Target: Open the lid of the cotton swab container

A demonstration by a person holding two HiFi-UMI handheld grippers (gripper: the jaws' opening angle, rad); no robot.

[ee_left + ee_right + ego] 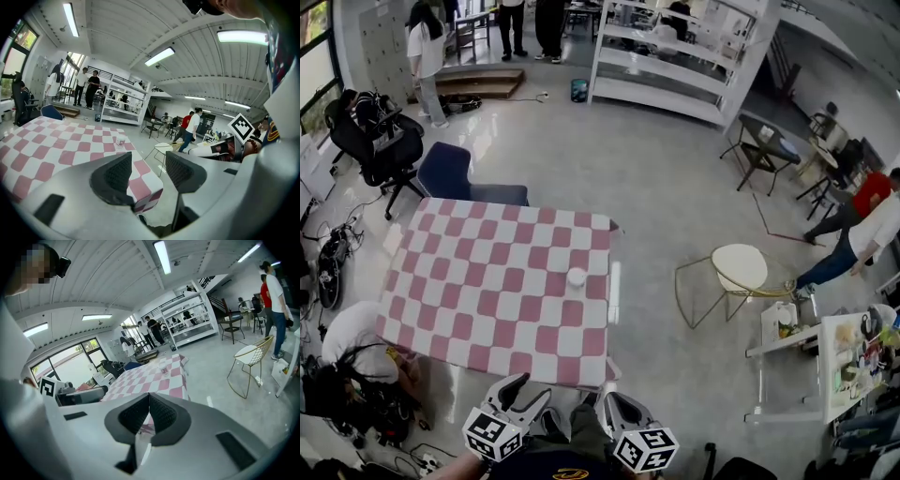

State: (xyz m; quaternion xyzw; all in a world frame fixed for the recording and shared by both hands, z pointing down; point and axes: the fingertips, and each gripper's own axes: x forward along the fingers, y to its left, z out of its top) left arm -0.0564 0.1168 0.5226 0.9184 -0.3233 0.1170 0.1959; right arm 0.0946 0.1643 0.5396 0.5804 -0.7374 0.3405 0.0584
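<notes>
Left claw jaws apart, empty; right claw jaws together, empty. I see both off tabletop's near edge; cotton swab container stands near right edge.

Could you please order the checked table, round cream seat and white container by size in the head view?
1. Pink-and-white checked table
2. Round cream seat on gold wire legs
3. Small white cylindrical container
</notes>
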